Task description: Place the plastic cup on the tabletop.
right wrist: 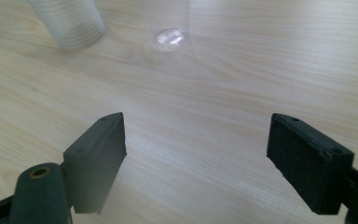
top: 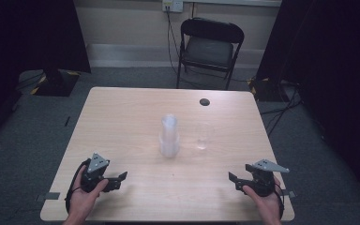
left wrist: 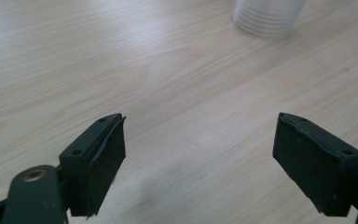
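High view: pale wooden table (top: 122,117), black chair (top: 209,47) behind; each hand-held gripper gapes wide, empty.

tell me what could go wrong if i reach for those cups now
The single clear cup is nearly invisible against the table, so a jaw could knock it over. It stands close beside the stack of cups; the right gripper reaching for the stack might brush it. Thin plastic may buckle if squeezed hard.

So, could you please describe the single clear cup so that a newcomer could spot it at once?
Start at the wooden table and look near its middle. Two clear items stand there, slightly apart: the stack of cups and, to its right, the single cup. The single cup is shorter and almost see-through.
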`<state>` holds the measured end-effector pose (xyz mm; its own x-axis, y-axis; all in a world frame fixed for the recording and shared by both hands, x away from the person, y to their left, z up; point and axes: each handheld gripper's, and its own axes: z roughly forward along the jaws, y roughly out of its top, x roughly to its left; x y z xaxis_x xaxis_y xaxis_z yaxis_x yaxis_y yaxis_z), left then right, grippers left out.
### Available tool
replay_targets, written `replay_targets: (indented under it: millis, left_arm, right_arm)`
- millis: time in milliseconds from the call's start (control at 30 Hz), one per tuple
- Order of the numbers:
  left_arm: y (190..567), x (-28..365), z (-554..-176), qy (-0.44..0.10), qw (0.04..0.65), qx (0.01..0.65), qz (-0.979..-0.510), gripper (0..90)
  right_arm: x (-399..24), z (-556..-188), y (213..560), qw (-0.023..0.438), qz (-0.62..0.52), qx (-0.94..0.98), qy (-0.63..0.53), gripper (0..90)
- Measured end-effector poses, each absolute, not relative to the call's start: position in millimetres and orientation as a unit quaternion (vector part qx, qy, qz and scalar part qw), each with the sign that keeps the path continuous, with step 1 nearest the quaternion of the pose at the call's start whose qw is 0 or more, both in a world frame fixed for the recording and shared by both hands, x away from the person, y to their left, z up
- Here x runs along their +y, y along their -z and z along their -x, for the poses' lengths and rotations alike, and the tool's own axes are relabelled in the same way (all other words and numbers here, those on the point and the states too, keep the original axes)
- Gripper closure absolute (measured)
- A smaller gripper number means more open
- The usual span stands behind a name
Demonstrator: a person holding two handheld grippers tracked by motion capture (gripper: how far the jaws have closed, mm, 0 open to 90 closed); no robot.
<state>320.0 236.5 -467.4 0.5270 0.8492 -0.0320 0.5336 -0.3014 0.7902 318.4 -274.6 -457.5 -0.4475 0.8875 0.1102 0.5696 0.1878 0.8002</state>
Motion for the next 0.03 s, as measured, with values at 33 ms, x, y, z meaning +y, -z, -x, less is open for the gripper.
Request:
replay_targets:
  millis: [33]
  left_arm:
    - [467.8,235.5,-320.2,-0.201,0.393,0.441,-0.781,16.8]
  right_arm:
    - [-274.5,-319.3,459.9,0.195,-0.490,0.747,-0.405,19.2]
